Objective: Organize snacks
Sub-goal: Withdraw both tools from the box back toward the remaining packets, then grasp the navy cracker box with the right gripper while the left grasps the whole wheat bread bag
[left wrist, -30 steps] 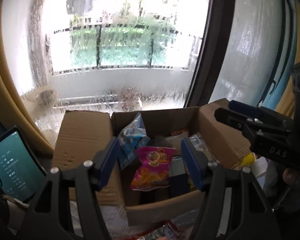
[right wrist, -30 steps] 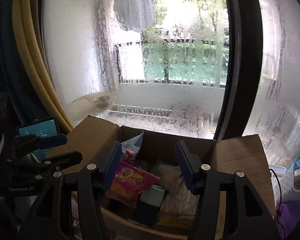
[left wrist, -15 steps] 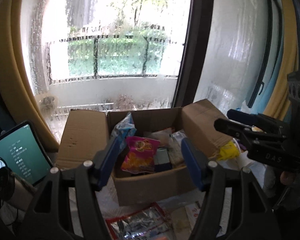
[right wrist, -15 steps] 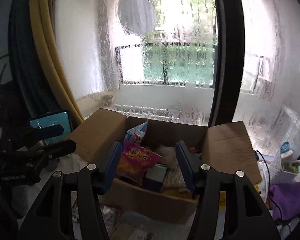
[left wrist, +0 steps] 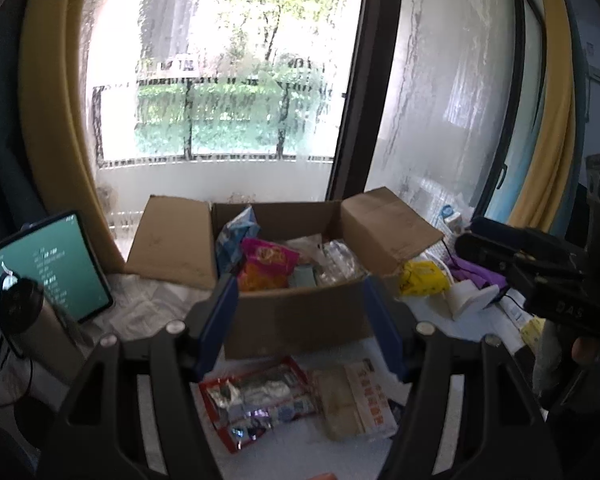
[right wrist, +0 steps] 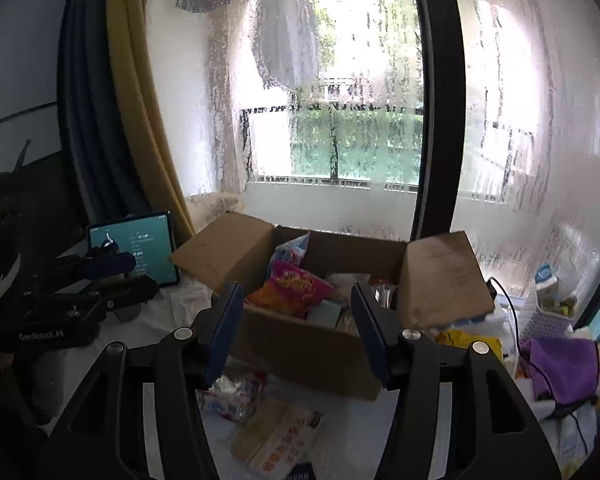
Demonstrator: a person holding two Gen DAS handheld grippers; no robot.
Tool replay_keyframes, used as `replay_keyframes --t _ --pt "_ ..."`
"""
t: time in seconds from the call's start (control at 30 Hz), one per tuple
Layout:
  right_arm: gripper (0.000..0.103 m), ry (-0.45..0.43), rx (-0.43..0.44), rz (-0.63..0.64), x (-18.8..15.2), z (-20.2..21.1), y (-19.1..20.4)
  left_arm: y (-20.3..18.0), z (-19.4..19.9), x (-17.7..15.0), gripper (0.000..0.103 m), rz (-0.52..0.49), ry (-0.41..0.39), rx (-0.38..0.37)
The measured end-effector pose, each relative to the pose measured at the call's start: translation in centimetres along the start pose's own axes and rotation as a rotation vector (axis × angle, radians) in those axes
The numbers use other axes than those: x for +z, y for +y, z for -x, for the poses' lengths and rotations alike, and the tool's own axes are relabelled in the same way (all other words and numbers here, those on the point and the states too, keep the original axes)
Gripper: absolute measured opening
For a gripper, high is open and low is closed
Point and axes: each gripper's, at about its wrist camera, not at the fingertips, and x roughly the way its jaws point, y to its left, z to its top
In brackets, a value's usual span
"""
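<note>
Fig.: your left gripper (left wrist: 296, 320) & right gripper (right wrist: 296, 328) spread, empty. Box (left wrist: 300, 320) holds snacks; two packets (left wrist: 260, 400) left on table.

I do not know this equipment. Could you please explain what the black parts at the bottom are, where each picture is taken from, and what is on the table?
A person holds a two-finger tool in each hand, with a camera looking along its fingers. One picture is from the left tool, the other from the right tool. Each also shows the other tool at its side. Both tools are open and hold nothing. Ahead stands an open cardboard box with snacks inside, including a pink bag. In front of the box lie a red packet and a pale packet. A tablet stands to the left.
</note>
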Motion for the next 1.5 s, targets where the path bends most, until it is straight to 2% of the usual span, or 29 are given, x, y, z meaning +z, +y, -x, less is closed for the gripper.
replay_keyframes --t 0.23,0.37,0.53,0.83,0.97,1.1,1.23,1.3,1.33,1.37,1.4,1.5 --pt "0.059 0.020 -0.004 0.015 -3.5 1.8 0.7 -1.0 0.3 -3.9 0.066 0.003 0.048 -0.006" --pt "0.059 0.045 -0.024 0.036 -6.3 2.3 1.1 -1.3 -0.3 -6.8 0.066 0.039 0.109 -0.059" --pt "0.059 0.122 -0.022 0.030 -10.1 2.1 0.4 -2.4 -0.9 -11.0 0.066 0.046 0.171 -0.067" --pt "0.059 0.282 -0.004 -0.054 -17.8 0.0 -1.9 -2.7 -2.3 -18.0 0.067 0.163 0.286 -0.070" --pt "0.059 0.359 0.012 -0.031 -20.7 -1.9 -1.5 -2.2 -2.7 -20.3 0.067 0.216 0.321 -0.051" --pt "0.061 0.426 0.034 -0.021 -22.4 -4.6 -1.0 -2.2 -3.2 -21.3 0.067 0.225 0.350 -0.024" --pt "0.070 0.444 0.048 -0.009 -22.6 -6.6 -1.1 -2.3 -3.7 -21.3 0.067 0.221 0.371 -0.002" --pt "0.070 0.455 0.058 -0.004 -22.5 -7.3 -1.2 -2.5 -4.0 -21.0 0.067 0.223 0.375 0.004" --pt "0.069 0.458 0.071 0.005 -22.6 -7.5 -1.3 -2.6 -4.2 -20.7 0.067 0.223 0.376 0.005" --pt "0.059 0.457 0.084 0.011 -22.8 -7.6 -1.2 -2.8 -4.4 -20.4 0.067 0.221 0.375 0.007" --pt "0.056 0.458 0.094 0.010 -23.0 -7.5 -1.3 -3.1 -4.6 -20.1 0.067 0.214 0.374 0.010" --pt "0.055 0.445 0.106 0.006 -23.5 -6.7 -1.8 -4.2 -5.4 -18.9 0.068 0.195 0.360 0.009"
